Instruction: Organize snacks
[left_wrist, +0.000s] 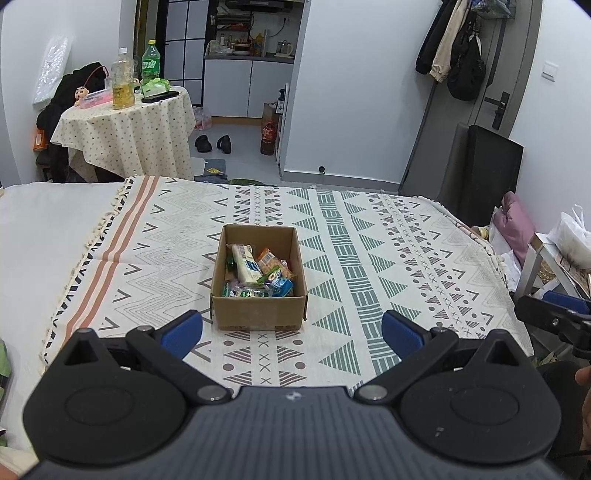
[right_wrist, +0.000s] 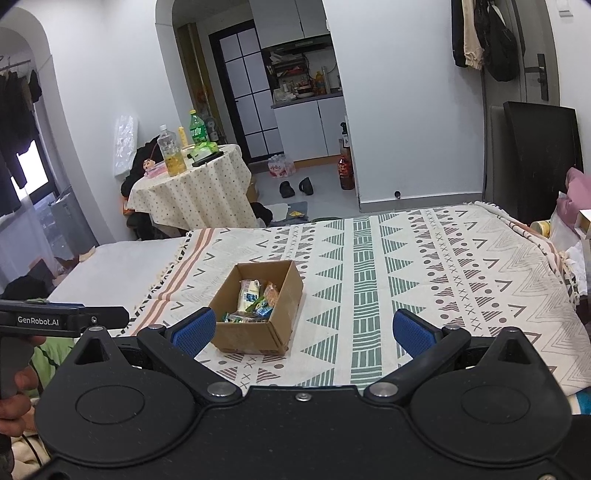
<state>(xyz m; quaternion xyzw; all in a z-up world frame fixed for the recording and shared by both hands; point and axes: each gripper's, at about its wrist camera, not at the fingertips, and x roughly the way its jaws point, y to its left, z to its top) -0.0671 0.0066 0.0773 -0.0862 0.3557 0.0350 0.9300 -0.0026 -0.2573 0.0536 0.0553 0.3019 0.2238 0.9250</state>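
Both black two-finger grippers with blue pads hang above the near edge of the patterned cloth: the left gripper (left_wrist: 291, 328) and the right gripper (right_wrist: 303, 331) each have their fingers spread wide apart and hold nothing. Between and just beyond the fingers sits the small open brown cardboard box (left_wrist: 258, 313), resting on the cream woven bedspread with green and grey geometric bands (left_wrist: 369, 236). Inside it lie the wrapped snacks (left_wrist: 258, 271): a pale cream packet on top, an orange packet beside it, and blue and green wrappers toward the near wall. No snack shows loose on the cloth, so the sorting looks close to finished or ready for a tidy-up inside the box.

Risk lies mostly in the box itself. It is light and stands on soft fabric, so a finger catching its near wall could likely push or tip it rather than enter it. The wrappers overlap, so a pinch could lift two at once or slip off glossy film. With both tools near each other, they could knock together over the narrow opening.

Open cloth spreads to the right and far side of the box; the fringed left edge of the cloth is nearer, with plain white sheet (left_wrist: 48, 229) beyond.
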